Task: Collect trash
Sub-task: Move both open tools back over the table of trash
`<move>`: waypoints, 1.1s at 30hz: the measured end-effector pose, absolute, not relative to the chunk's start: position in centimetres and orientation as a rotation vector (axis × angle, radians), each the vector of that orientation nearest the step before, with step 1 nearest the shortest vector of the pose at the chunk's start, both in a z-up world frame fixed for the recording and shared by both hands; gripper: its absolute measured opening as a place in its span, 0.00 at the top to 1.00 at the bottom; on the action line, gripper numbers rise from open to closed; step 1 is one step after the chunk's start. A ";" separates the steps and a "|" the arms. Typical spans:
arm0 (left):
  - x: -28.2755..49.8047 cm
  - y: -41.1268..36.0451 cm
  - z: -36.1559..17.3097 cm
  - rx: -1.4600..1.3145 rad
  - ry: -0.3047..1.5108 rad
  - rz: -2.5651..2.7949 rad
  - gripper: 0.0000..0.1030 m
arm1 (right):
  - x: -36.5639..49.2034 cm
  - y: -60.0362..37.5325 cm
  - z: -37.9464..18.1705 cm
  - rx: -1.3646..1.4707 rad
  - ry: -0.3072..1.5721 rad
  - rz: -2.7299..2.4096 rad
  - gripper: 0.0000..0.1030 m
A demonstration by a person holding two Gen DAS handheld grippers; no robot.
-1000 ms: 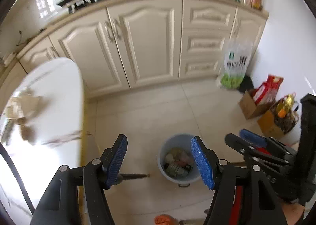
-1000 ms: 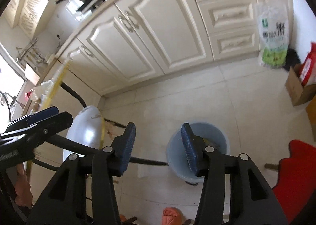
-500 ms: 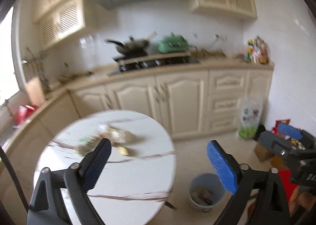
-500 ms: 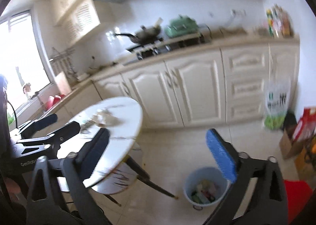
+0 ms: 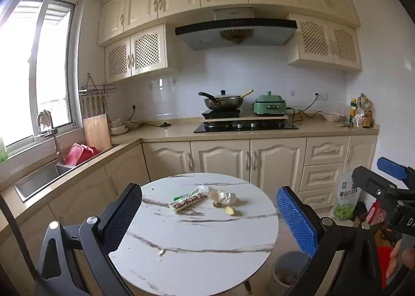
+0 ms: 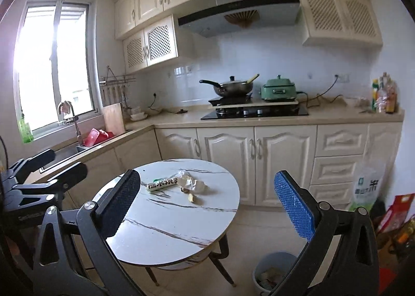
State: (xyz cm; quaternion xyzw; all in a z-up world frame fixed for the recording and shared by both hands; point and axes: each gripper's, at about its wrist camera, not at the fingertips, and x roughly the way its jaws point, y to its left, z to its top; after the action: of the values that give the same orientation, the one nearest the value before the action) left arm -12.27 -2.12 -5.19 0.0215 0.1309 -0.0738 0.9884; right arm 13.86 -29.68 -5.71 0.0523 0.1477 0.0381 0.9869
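Observation:
A round white marble table (image 5: 202,233) (image 6: 168,220) holds trash: a white snack wrapper (image 5: 187,201) (image 6: 162,184), crumpled white paper (image 5: 225,197) (image 6: 193,183), a small yellowish scrap (image 5: 229,210) (image 6: 192,198) and a tiny white bit (image 5: 161,252). A grey-blue bin (image 5: 288,268) (image 6: 272,271) with trash inside stands on the floor right of the table. My left gripper (image 5: 208,219) is open and empty, held in front of the table. My right gripper (image 6: 207,204) is open and empty, further right.
Cream cabinets and a counter with a stove, wok (image 5: 223,102) and green cooker (image 5: 269,106) run along the back wall. A sink (image 5: 39,179) sits at the left. A rice bag (image 5: 346,198), boxes and bottles stand on the floor at the right.
Both grippers have tilted up from looking down at the bin and floor to looking level across the table and kitchen. Both jaws have opened wider.

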 end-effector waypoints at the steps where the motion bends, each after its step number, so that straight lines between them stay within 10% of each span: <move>1: -12.9 -1.7 -5.6 0.041 0.271 -0.155 0.01 | 13.5 -29.6 -5.7 0.110 0.301 0.072 0.00; 13: -17.8 1.7 -6.2 0.039 0.256 -0.166 0.00 | 12.0 -28.4 -6.3 0.095 0.321 0.075 0.00; 33: 10.5 3.2 -6.5 -0.013 0.614 -0.187 0.01 | 24.8 -27.4 -14.0 0.060 0.568 0.107 0.00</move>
State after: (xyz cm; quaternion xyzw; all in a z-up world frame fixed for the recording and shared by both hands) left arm 10.52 3.23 -6.54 -0.0066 0.3016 -0.0920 0.9490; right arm 24.77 -27.38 -14.00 0.0298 0.2801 0.0526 0.9581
